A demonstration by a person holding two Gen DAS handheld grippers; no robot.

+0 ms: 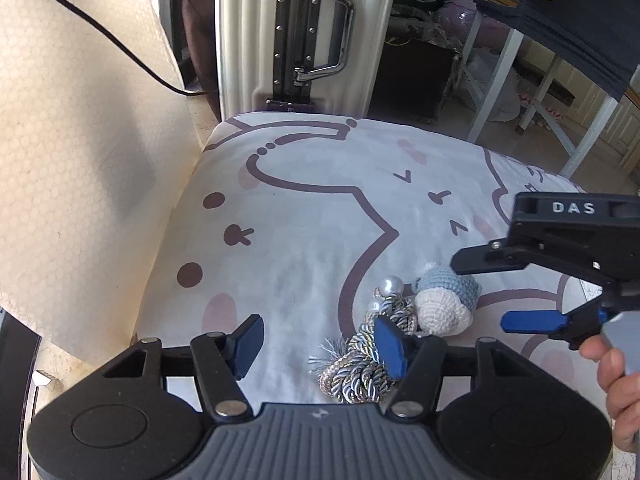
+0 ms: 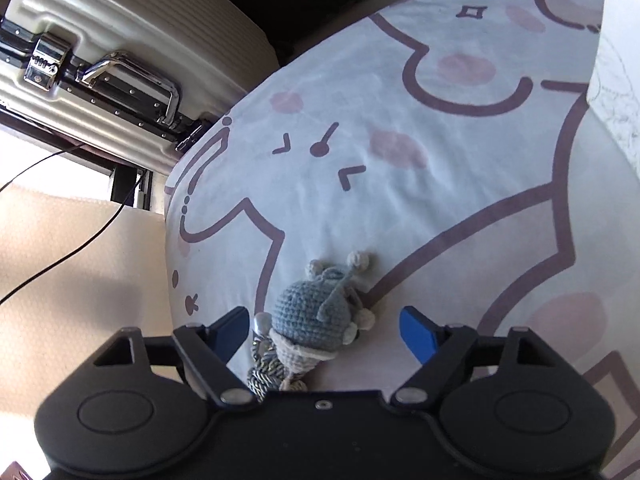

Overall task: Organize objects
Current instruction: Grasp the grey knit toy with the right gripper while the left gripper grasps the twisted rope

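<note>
On the bed [image 1: 304, 216], near its left edge, your left tool [image 1: 320, 346] stands partly open over bare sheet, one pad just beside the braided cord tassel [image 1: 356, 364], gripping nothing. Right of that lies the crochet toy [image 1: 444, 300]: likely light, soft, squashy; take it across the blue body. Your right tool [image 2: 324, 334] brackets it, jaws wide, pads clear of it. Sheet is soft and printed; suitcase [image 1: 256, 32] stands beyond the bed.

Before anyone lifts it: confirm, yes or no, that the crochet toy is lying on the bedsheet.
Yes, the crochet toy rests on the bedsheet.
</note>
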